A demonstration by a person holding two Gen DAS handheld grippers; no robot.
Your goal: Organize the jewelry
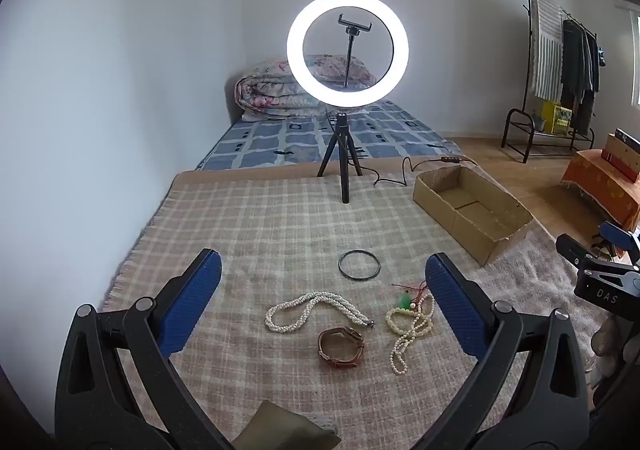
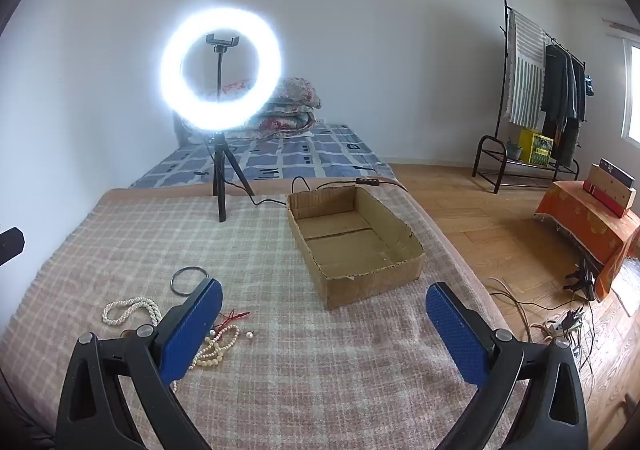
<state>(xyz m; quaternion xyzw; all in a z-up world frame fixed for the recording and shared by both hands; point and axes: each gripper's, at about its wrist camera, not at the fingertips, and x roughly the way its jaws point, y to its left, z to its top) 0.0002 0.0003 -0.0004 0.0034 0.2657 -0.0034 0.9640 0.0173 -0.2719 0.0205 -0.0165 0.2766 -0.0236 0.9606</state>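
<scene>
Nothing picked up yet, all jewelry loose on the pink-and-cream checked blanket (image 1: 260, 234). Left gripper (image 1: 324, 306) spread wide with nothing between the blue pads, tilted down over the pile. Right gripper (image 2: 324, 334) same story: fully spread, empty, aimed more toward the open shallow brown cardboard box (image 2: 356, 238), which looks like the obvious drop spot and has nothing visible in it.

Between the left fingers: thin dark metal bangle (image 1: 359, 266) farthest out, twisted white pearl necklace (image 1: 316, 310) nearer left, brown leather-strap watch (image 1: 341, 344) closest, and a cream bead strand with red thread and a green bit (image 1: 408, 326) tangled just beside the right-hand pad.

Tips for the first grab, just my take:
- Probably start with the watch. Stiff loop standing up off the blanket, easy to pinch across the strap.
- Come down with pads either side of the strap, close slowly, avoid catching blanket fuzz.
- For pearls, pinch at a bunched spot, lift high so the tail clears the rest.
- Keep away from the bead strand tangle till later, likely to drag the red thread along.
- Bangle lies flat, so needs one pad slid under the rim or a pinch across the edge.
- Mind the black ring-light tripod (image 1: 342, 158) and its cable near the box.
</scene>
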